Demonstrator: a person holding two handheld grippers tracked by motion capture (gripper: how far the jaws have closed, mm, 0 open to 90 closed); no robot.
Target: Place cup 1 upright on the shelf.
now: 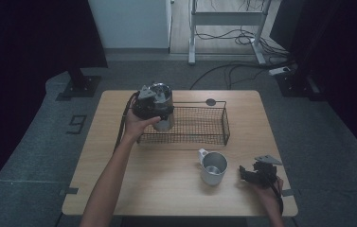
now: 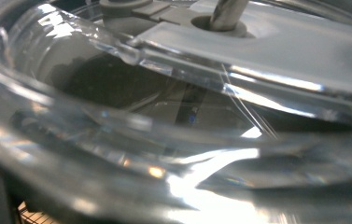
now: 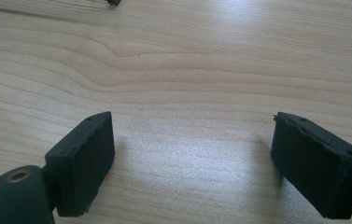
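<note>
The left hand-held gripper (image 1: 153,105) is clamped on a clear, round glass container with a grey metal fitting in its top (image 1: 162,109), holding it at the near-left corner of a black wire-mesh basket (image 1: 200,126). In the high view the container sits directly under and ahead of this hand-held gripper, its lower part against the basket's left end; whether it rests on the mesh or hangs just above it cannot be told. In the left gripper view the curved glass wall (image 2: 131,126) lies right up against the camera, with a pale grey plate and a metal stem (image 2: 225,14) beyond it; the jaws themselves are hidden by the glass.

The right hand-held gripper (image 1: 257,174) rests low over the light wooden bench (image 1: 119,189) near its front right corner, released, its two black jaws spread wide with bare wood grain (image 3: 192,140) between them. To the left of this hand-held gripper, near but not touching, stands a shiny metal mug with a handle (image 1: 212,167), upright, its open mouth up. The mug sits on the bench just in front of the basket's near edge, well to the right of the left hand-held gripper and its glass container.
</note>
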